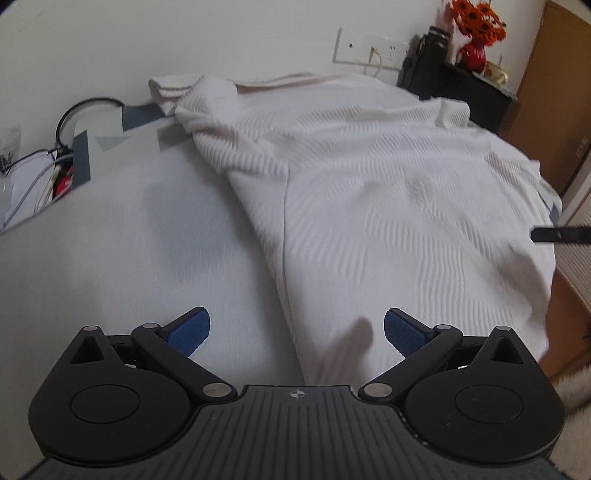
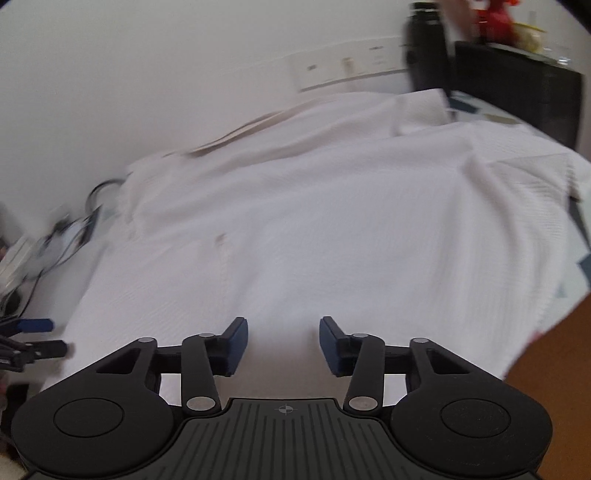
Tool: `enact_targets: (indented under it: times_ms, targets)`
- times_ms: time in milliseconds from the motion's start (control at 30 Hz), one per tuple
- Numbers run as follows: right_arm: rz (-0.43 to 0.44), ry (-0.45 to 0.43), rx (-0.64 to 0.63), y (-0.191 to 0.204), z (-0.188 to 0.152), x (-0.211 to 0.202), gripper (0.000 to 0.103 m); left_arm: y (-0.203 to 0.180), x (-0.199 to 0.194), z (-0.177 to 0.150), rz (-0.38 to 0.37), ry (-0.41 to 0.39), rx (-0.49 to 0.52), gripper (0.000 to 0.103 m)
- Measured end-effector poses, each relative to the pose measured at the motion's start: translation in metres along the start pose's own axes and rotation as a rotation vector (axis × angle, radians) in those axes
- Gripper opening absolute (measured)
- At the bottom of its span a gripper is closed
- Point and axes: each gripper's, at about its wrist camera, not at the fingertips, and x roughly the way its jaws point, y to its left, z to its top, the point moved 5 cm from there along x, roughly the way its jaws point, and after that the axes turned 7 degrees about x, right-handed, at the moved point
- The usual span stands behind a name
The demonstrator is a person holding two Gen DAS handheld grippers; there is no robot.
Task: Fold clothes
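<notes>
A cream-white garment of ribbed, textured knit (image 1: pixel 369 192) lies spread over the right and far part of a pale grey-blue sheet-covered bed (image 1: pixel 110 240), its top edge bunched against the white wall (image 1: pixel 184 37) and its right side drooping over the bed's edge. A long seam or fold runs down it toward the left gripper (image 1: pixel 296 334), whose blue-padded fingers (image 1: pixel 192 332) are spread wide with nothing between them; its left pad sits over bare sheet, its right pad over the garment's near hem (whether it touches the cloth cannot be told). In the right wrist view the same garment (image 2: pixel 314 229) fills most of the frame, blurred, and the right gripper (image 2: pixel 283 345) hangs just above its near part with the jaws parted and empty. Far left in that view, the tips of the left gripper (image 2: pixel 35 336) show at the bed's edge. A black side table (image 1: pixel 461 88) with a red vase of orange flowers (image 1: pixel 476 33) stands at the far right, and tangled cables (image 1: pixel 44 166) lie beside the bed's far left corner.
</notes>
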Motion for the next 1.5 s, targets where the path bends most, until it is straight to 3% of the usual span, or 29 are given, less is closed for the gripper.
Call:
enact_targets:
  times_ms: [167,367,567,933,1033,1133,1233,1267,1500]
  targets:
    - [0.054,0.082,-0.084,0.034,-0.024,0.007,0.030,-0.008,-0.016,-0.027,0.006,0.001,0.001,0.103]
    - [0.041,0.144,-0.077,0.041,-0.045,0.014,0.030,-0.016,-0.023,-0.050,0.007,0.004,0.004,0.103]
    - [0.021,0.147,-0.031,0.039,-0.045,0.022,0.032,-0.018,-0.015,-0.055,0.023,0.001,0.016,0.103]
    - [0.067,0.127,-0.066,0.055,-0.027,0.025,0.011,-0.019,-0.015,-0.055,0.027,-0.007,0.021,0.103]
    - [0.103,0.134,-0.062,0.058,-0.022,0.027,0.011,-0.022,-0.015,-0.055,0.030,-0.004,0.027,0.103]
    - [0.107,0.175,-0.018,0.053,-0.023,0.038,0.020,-0.025,-0.015,-0.056,0.026,0.000,0.037,0.103]
    - [0.113,0.183,0.026,0.048,-0.023,0.049,0.019,-0.026,-0.013,-0.056,0.026,0.007,0.032,0.103]
    - [0.117,0.182,0.036,0.048,-0.022,0.051,0.015,-0.026,-0.013,-0.055,0.027,0.009,0.028,0.103]
    - [0.126,0.083,0.018,0.046,-0.003,0.041,0.008,-0.033,-0.019,-0.047,0.023,0.005,0.029,0.103]
